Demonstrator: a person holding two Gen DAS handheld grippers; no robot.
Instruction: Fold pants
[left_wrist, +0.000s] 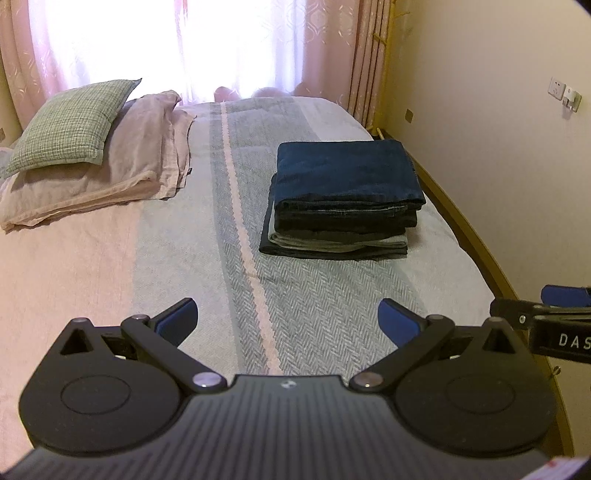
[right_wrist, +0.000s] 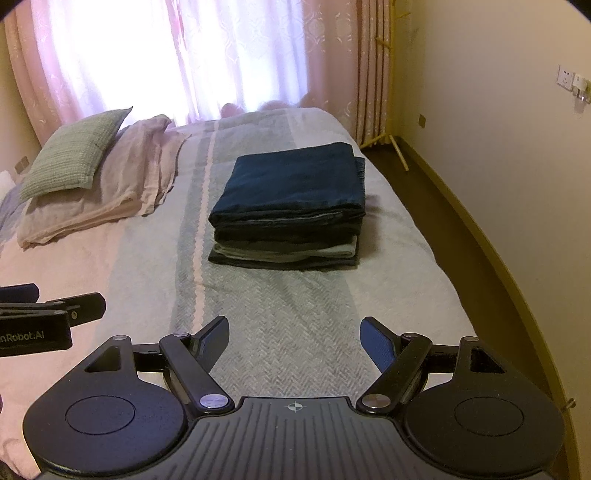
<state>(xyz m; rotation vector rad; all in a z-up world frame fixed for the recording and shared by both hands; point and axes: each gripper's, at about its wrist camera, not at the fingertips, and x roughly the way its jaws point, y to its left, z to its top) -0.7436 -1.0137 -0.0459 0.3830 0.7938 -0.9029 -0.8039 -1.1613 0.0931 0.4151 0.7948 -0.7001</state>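
**Folded pants stacked on the bed, both grippers released**

At the far left, a green checked cushion is seen resting on top of a pale pink pillow, both lying on the bed. The bed is covered by a spread in broad bands of pink, grey herringbone and white. Behind it, pink curtains are lit brightly by a window.

Nearer the camera, the left gripper is held above the grey band of the spread. Its jaws are spread wide, and nothing is held between the blue-padded fingers.

Further right, a stack of folded pants is found on the right half of the bed, near its right edge and well apart from both grippers. A dark blue pair lies on top, with darker pairs beneath it, a light grey one lower down, and a dark one at the bottom. The folded edges are turned towards the cameras.

The right gripper is held just beside the left one, likewise above the spread. Its jaws are also parted wide and nothing is grasped. In the left wrist view, only its edge is caught at the right border.

At the far right, a strip of dark floor is seen beside the bed, then a cream wall carrying a socket.
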